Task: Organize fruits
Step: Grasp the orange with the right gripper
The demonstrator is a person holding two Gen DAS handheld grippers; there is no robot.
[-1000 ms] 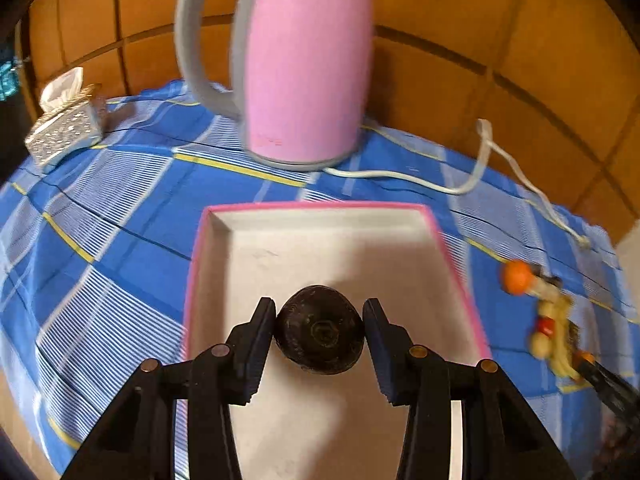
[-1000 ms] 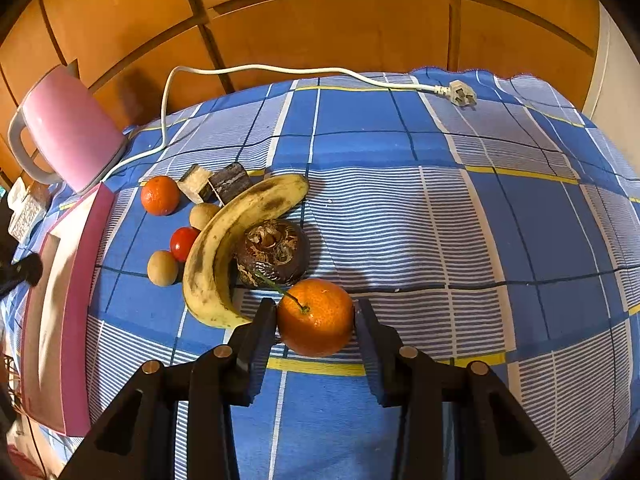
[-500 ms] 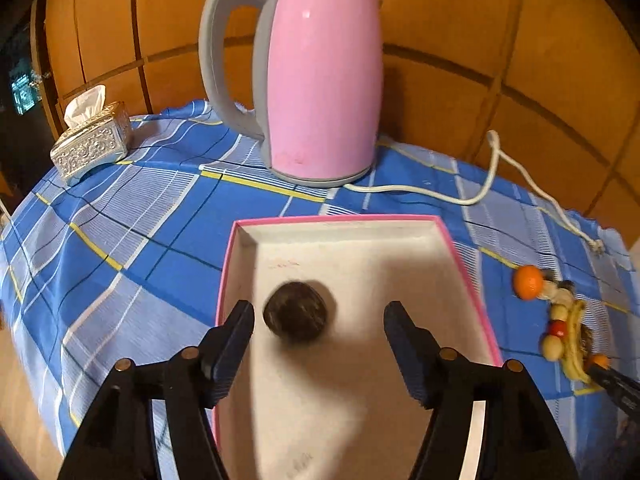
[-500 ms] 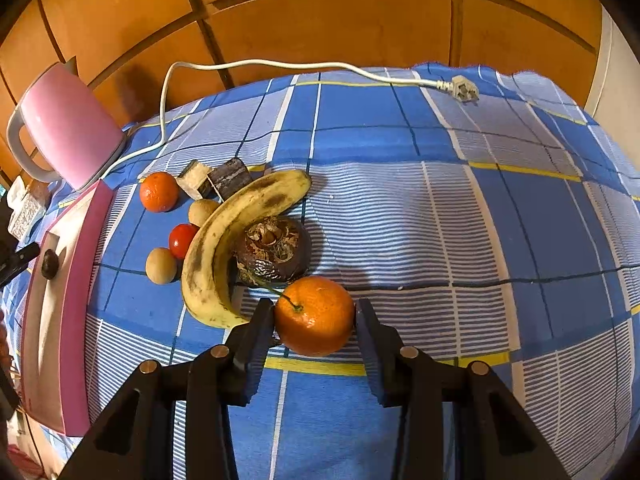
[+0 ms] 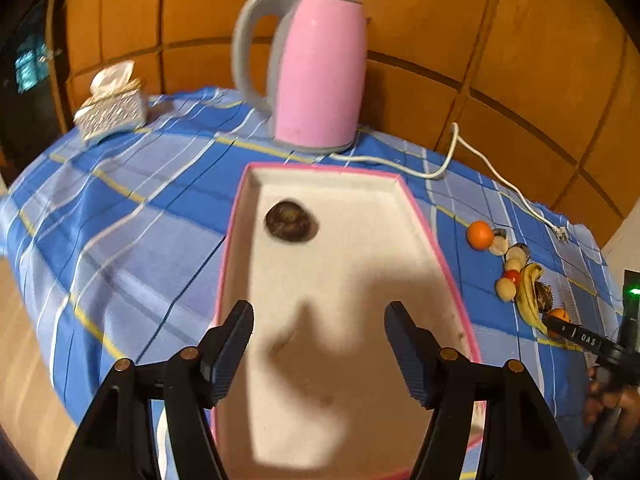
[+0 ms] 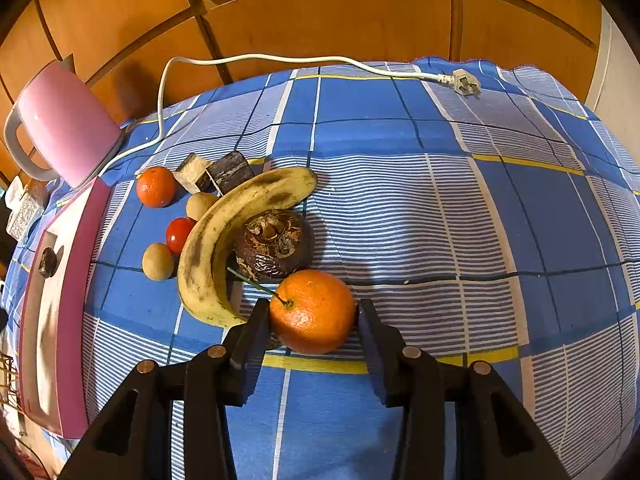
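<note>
Inside pink-rimmed tray (image 5: pixel 436 252): one dark fruit (image 5: pixel 290 222). Left jaws wide, empty; right jaws opening around orange (image 6: pixel 313 311).

The left gripper (image 5: pixel 319 334) points steeply downward with its fingers (image 5: pixel 230 342) spread wide and nothing between them, while the right gripper (image 6: pixel 312 330), also angled down, has just been opening its fingers (image 6: pixel 256 334) slightly, each standing close beside a round thing.

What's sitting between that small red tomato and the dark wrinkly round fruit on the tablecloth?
The banana lies between them, curving past the red tomato on one side and the dark fruit on the other. The right wrist view shows it best.
</note>
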